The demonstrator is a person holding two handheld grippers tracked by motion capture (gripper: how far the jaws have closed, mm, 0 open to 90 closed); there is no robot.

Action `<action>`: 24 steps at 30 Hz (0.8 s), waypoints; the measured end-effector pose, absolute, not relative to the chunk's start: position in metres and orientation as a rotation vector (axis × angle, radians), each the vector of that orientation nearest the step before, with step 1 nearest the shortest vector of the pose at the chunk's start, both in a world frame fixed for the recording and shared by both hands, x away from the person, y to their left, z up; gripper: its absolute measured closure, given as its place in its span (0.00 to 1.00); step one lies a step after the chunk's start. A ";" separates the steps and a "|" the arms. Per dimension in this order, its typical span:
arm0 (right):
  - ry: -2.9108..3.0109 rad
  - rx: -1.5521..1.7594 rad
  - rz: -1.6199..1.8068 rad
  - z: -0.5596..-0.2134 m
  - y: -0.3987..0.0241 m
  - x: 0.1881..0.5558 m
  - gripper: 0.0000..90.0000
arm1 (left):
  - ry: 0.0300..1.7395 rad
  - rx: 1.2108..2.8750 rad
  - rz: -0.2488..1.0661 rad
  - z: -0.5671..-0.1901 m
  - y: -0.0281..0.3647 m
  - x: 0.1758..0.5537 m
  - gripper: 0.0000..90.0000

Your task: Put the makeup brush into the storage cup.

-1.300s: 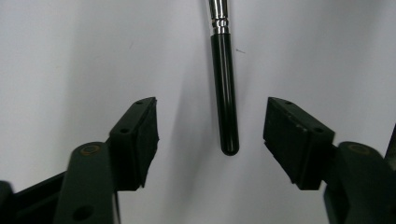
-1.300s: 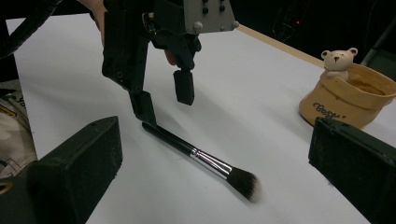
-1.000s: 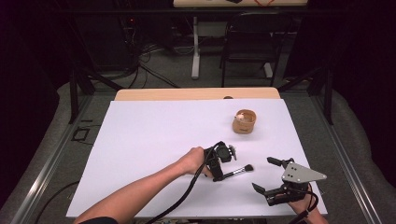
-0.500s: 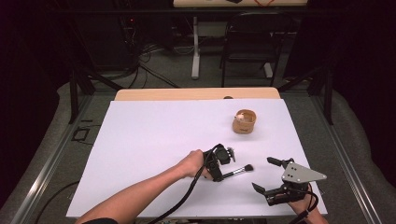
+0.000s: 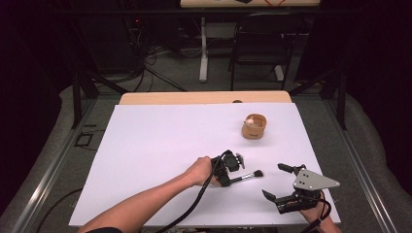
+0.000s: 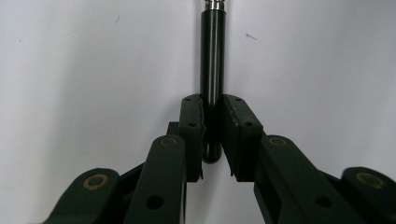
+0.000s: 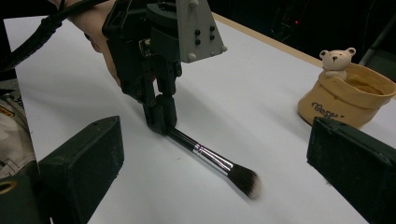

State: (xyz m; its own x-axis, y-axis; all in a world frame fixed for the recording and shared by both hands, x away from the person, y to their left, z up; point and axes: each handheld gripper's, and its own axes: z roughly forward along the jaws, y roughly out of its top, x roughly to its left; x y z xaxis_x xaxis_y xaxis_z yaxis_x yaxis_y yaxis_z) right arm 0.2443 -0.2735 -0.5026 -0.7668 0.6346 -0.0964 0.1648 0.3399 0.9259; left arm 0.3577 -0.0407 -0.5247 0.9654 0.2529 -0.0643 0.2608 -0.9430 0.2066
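The high view looks forward and down from far above the white desk [image 5: 160, 145], the left gripper view looks from very close straight down at the brush [image 6: 212, 60], and the right gripper view looks low across the desk at that same brush, which all three share.

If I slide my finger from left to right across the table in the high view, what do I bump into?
Left tongs pinching the brush handle → makeup brush → right tongs, wide open. The little tan pot sits farther back.
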 end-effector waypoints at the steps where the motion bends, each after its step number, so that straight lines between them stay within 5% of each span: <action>1: 2.168 0.701 1.416 -0.502 -0.273 0.244 0.04 | 0.376 2.910 -0.061 -0.524 -0.041 0.358 0.87; 24: 2.167 0.709 1.413 -0.502 -0.274 0.244 0.04 | 0.376 2.700 -0.002 -0.514 -0.019 0.346 0.88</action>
State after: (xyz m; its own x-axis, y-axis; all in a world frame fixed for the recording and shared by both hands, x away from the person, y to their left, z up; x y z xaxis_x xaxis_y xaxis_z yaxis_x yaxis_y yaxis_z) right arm 0.2439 -0.2739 -0.5023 -0.7637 0.6387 -0.0942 0.1716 0.3414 0.9241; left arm 0.3465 -0.0187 -0.5144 0.9635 0.2615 -0.0571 0.2621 -0.8783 0.3998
